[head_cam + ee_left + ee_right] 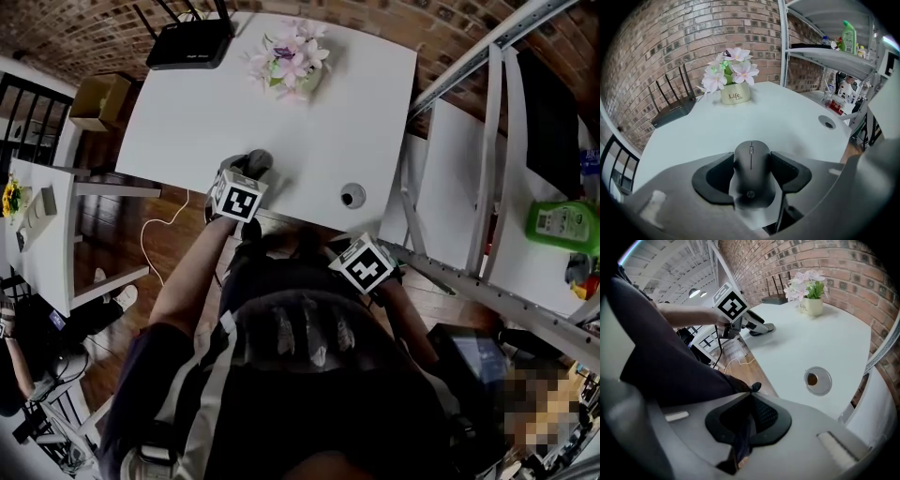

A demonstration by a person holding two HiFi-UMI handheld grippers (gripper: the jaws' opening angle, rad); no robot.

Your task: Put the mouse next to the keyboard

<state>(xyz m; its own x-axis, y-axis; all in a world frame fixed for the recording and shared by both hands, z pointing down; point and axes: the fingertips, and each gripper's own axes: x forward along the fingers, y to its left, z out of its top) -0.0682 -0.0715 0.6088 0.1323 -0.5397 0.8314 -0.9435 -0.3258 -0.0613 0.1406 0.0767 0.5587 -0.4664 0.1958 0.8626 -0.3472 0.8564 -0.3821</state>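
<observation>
From overhead you get the layout: a white table (356, 112) with a black router (190, 44) at its far left corner, and a metal shelf (487, 187) off to the right carrying a green bottle (561, 225). The mouse itself is barely a dark lump from up there.

The left gripper view gives the close look. The left gripper (752, 157) has its two dark pads pressed against the sides of the mouse (751, 173), one on each flank. The mouse is dark grey and smooth, with a scroll wheel set in a thin centre line and a small "hp" logo near its back end. Behind it, the cream flower pot (735, 95) reads "Life" twice, under pink and white blooms.

The right gripper view shows that grip from the side: the mouse sits low by the table's near edge, well short of the round cable hole (817, 380). Whether it rests on the top I cannot tell. The right gripper (749, 416) hangs off the table with its fingers together, nothing between them.
</observation>
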